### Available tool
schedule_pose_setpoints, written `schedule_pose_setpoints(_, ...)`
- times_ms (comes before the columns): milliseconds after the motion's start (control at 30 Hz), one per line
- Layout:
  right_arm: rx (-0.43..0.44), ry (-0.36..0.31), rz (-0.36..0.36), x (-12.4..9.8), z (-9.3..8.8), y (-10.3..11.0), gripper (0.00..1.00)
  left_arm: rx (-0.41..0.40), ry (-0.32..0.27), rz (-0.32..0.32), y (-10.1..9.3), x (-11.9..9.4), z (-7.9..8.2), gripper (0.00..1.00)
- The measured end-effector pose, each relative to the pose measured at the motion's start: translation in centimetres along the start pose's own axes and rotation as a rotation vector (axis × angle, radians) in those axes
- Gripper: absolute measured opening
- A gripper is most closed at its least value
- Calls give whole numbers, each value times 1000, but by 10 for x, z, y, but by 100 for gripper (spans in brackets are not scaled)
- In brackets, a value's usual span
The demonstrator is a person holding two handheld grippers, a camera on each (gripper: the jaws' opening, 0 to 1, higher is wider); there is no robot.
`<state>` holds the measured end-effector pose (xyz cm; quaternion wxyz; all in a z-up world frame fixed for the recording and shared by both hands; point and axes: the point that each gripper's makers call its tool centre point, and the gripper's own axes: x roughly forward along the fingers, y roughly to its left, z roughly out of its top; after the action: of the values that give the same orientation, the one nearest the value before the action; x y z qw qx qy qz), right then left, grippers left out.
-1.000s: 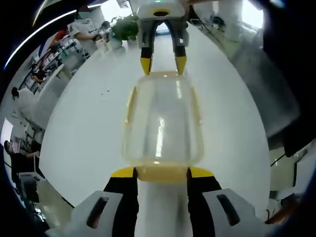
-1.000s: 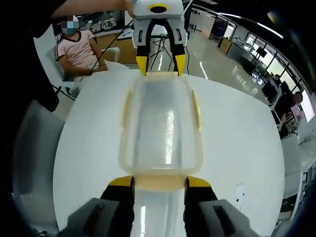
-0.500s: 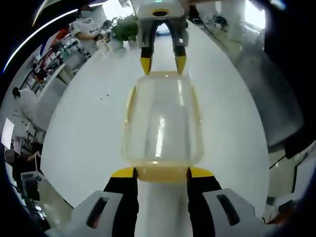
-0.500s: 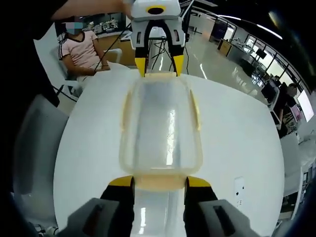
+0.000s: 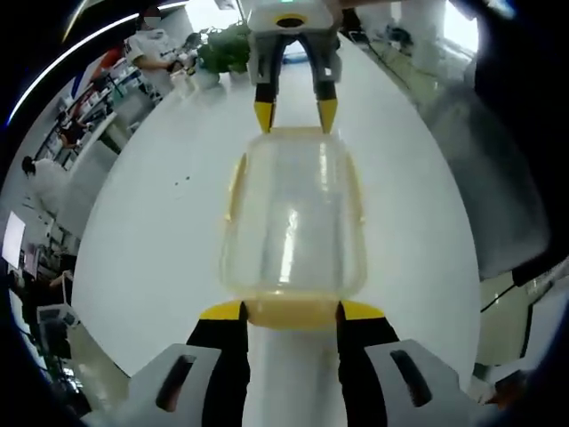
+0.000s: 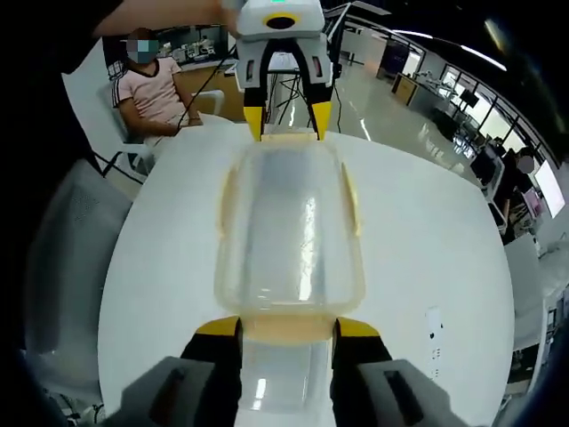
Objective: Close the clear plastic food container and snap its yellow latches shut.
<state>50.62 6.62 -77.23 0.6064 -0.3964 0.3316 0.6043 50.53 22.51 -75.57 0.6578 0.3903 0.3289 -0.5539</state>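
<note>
container [image 5: 293,218] flanked endwise by left gripper [image 5: 289,311] and right gripper [image 6: 284,327].

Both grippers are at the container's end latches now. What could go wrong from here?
1. The container sits on a smooth white table; uneven pressure from the left gripper and right gripper might slide it.
2. The side latches look flared outward, so the lid may not be sealed all round.

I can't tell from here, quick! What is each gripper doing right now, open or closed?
Left gripper: open, fingers either side of the container's near yellow latch.
Right gripper: open, fingers either side of the opposite latch.
</note>
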Motion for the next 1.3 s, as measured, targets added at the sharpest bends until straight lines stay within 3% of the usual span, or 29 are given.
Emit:
schedule_pose_setpoints(633,2,-6,5,-19,-37,3,37,-8,-6,-12,1,21,33,36)
schedule_pose_setpoints(1300,75,5,10,-34,-86,3,37,16,-16,-55,9,59,71,36)
